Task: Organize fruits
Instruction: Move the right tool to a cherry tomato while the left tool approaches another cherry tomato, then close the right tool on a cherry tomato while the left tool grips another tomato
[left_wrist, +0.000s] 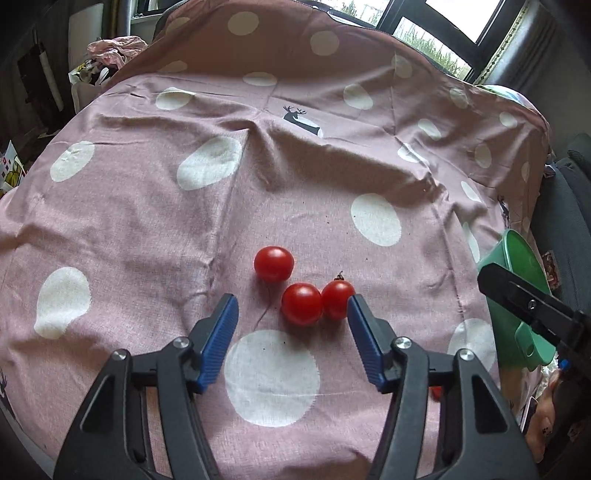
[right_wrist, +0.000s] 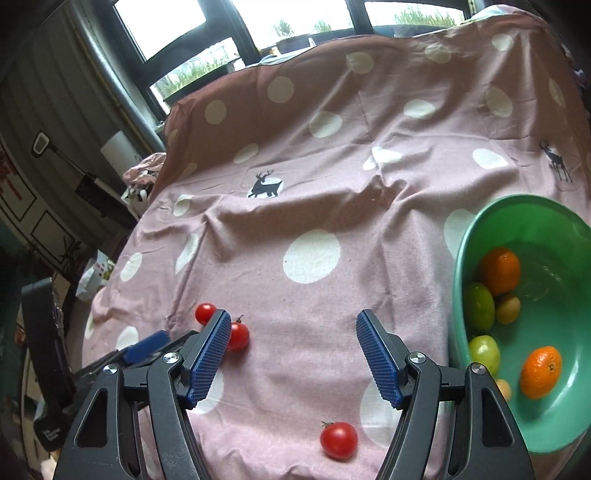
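We see open cloth beyond the three tomatoes (left_wrist: 301, 288) and to their left, wide enough for a gripper. The left gripper (left_wrist: 292, 317) stands spread, its right finger touching the nearest tomato. On the right, the green bowl (right_wrist: 461, 258) blocks the way; a lone tomato (right_wrist: 338, 440) lies beneath the right gripper (right_wrist: 293, 334).

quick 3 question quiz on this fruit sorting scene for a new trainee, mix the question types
1. True or false: the left gripper is shut on a tomato.
2. How many oranges lie in the green bowl? A) none B) two C) four
3. Fill in: the two tomatoes nearest the left gripper, the middle tomato and the stemmed tomato, are ____ each other.

Key: 1 false, its jaws stand open with nothing between them. 2 B, the far orange and the near orange. 3 touching.
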